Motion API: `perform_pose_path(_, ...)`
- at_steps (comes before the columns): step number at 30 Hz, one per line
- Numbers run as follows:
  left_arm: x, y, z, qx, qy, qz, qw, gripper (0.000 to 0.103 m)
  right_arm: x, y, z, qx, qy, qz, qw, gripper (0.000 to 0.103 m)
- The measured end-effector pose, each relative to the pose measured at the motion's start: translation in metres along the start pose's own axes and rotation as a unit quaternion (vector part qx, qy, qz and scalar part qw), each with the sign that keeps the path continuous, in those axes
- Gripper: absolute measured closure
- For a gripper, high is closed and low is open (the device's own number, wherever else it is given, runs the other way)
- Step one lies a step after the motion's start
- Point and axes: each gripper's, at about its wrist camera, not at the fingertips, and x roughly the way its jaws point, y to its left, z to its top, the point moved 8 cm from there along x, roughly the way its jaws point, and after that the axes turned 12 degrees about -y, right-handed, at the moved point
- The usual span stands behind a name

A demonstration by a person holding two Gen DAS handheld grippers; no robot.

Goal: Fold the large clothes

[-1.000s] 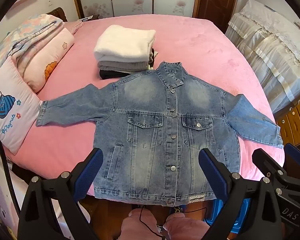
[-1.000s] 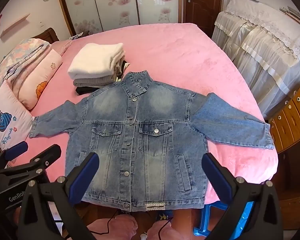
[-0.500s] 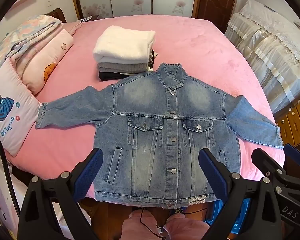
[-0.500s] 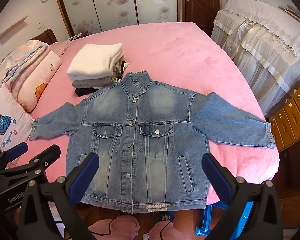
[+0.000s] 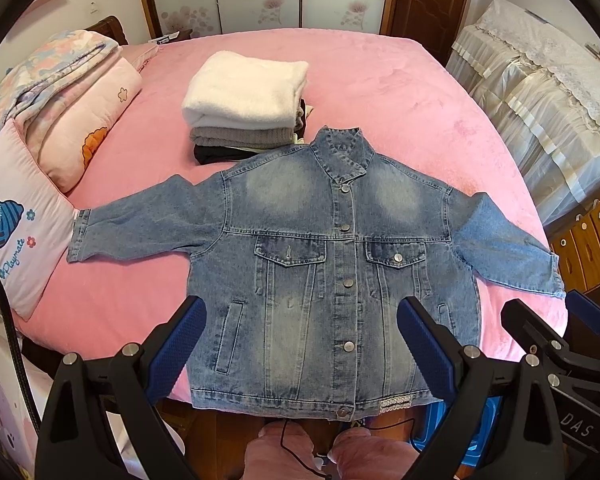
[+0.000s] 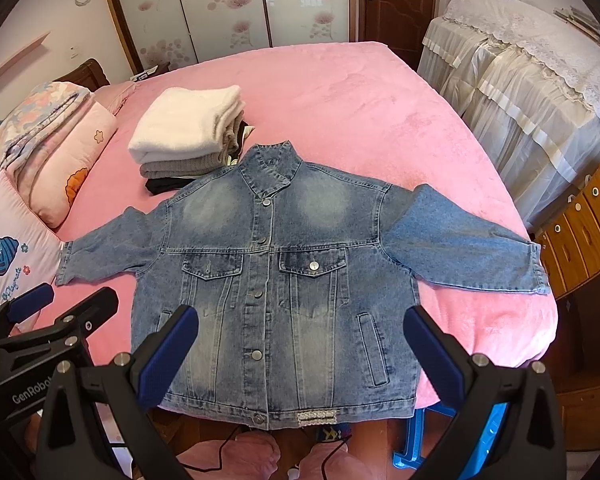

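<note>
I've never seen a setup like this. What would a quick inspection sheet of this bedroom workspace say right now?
Surface: pink bed, jacket hem hanging over its near edge.
Job's things: denim jacket flat, buttoned, sleeves spread; folded clothes stack behind its collar.
Clutter: pillows and a folded quilt along the bed's left side.
Grippers: left gripper and right gripper both above the hem, jaws wide apart, holding nothing.
Cables: thin black wire near the floor.
Surroundings: wooden door, lace-covered furniture, wooden drawers, blue stool.
</note>
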Motion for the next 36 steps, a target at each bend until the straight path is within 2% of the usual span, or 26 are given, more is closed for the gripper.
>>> perform_pose_path(24,0.002,0.014,-0.006,0.013,0.010,-0.007,0.9998,0.008,0.000,0.016,-0.011,0.009,0.008,-0.012,1.000,0.000)
perform_pose_path(36,0.005,0.018,0.003,0.029,0.010,-0.015,0.9994,0.008,-0.001,0.019,-0.010,0.016,0.008,-0.026,1.000,0.000)
